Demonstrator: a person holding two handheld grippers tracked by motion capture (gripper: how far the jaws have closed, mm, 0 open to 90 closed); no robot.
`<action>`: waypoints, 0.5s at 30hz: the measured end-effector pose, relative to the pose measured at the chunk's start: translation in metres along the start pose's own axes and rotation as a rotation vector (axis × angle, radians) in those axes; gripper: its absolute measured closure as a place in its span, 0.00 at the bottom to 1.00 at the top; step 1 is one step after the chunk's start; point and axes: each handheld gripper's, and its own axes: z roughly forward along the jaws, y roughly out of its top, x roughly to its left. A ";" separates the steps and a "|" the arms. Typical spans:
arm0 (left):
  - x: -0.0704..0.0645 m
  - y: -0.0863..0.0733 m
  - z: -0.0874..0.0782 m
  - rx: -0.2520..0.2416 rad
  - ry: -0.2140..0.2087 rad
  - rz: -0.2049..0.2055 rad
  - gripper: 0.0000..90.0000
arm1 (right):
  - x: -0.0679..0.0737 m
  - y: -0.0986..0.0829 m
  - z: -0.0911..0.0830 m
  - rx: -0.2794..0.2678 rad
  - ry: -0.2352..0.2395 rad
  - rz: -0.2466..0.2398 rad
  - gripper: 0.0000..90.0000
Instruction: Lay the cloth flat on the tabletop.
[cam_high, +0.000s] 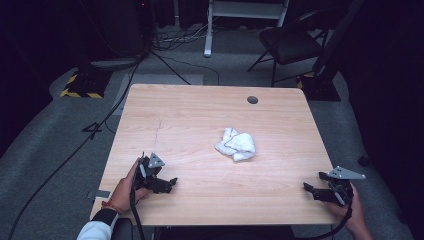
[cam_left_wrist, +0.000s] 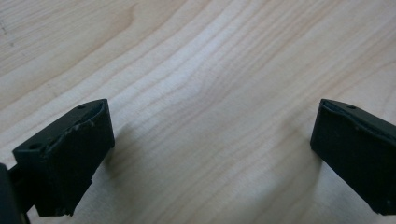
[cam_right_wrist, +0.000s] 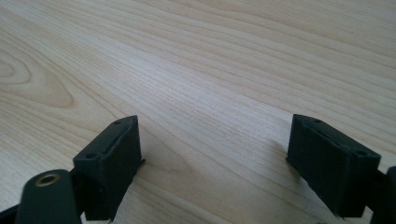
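A crumpled white cloth (cam_high: 236, 144) lies near the middle of the light wooden table (cam_high: 200, 115). My left gripper (cam_high: 170, 184) rests low at the table's front left, held by a hand, well to the left of the cloth. In the left gripper view my left gripper (cam_left_wrist: 212, 149) has its jaws wide apart over bare wood. My right gripper (cam_high: 309, 189) sits at the front right corner, pointing left. Its jaws stand wide apart in the right gripper view, where my right gripper (cam_right_wrist: 215, 161) holds nothing.
A round cable hole (cam_high: 252, 100) sits near the table's far edge. Beyond the table, on the grey floor, are a black chair (cam_high: 290, 45), a white frame leg (cam_high: 208, 30) and trailing cables (cam_high: 115, 105). A yellow-and-black striped base (cam_high: 80, 87) stands at the far left.
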 end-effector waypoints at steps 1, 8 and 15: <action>0.001 0.001 0.001 -0.002 0.001 -0.008 0.00 | 0.000 0.000 0.000 0.000 0.000 0.000 0.19; 0.006 0.007 0.006 0.000 0.003 -0.013 0.00 | 0.000 0.001 0.001 0.007 0.005 -0.003 0.17; 0.006 0.009 0.008 -0.002 0.007 -0.013 0.00 | 0.004 0.003 0.003 0.005 -0.002 -0.038 0.16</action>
